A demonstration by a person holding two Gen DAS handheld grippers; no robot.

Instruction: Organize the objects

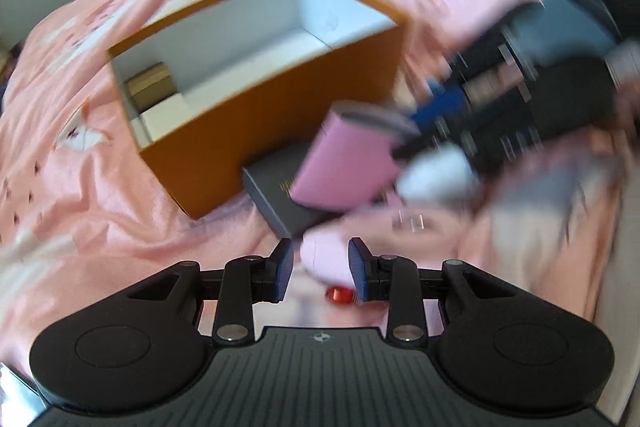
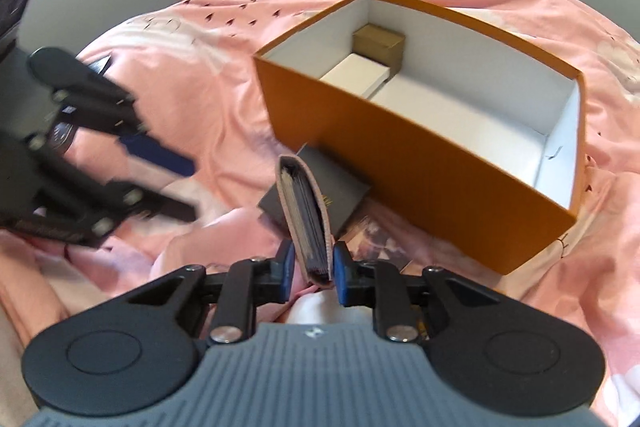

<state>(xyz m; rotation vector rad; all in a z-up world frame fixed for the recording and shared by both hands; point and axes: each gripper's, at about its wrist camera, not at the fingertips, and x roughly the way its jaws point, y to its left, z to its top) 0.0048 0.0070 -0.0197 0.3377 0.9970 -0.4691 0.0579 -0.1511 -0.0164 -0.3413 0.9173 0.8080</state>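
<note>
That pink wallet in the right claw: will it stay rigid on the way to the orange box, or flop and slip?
The pink wallet probably stays fairly stiff: it stands straight up from the right claw, unsupported. It looks light, packed with thin cards. Pinched only near its bottom end, it might pivot or slip if swung fast toward the orange box.

A bed covered in a rumpled pink printed sheet carries an open orange cardboard box with white lining; a flat dark grey box lies touching its near wall.
</note>
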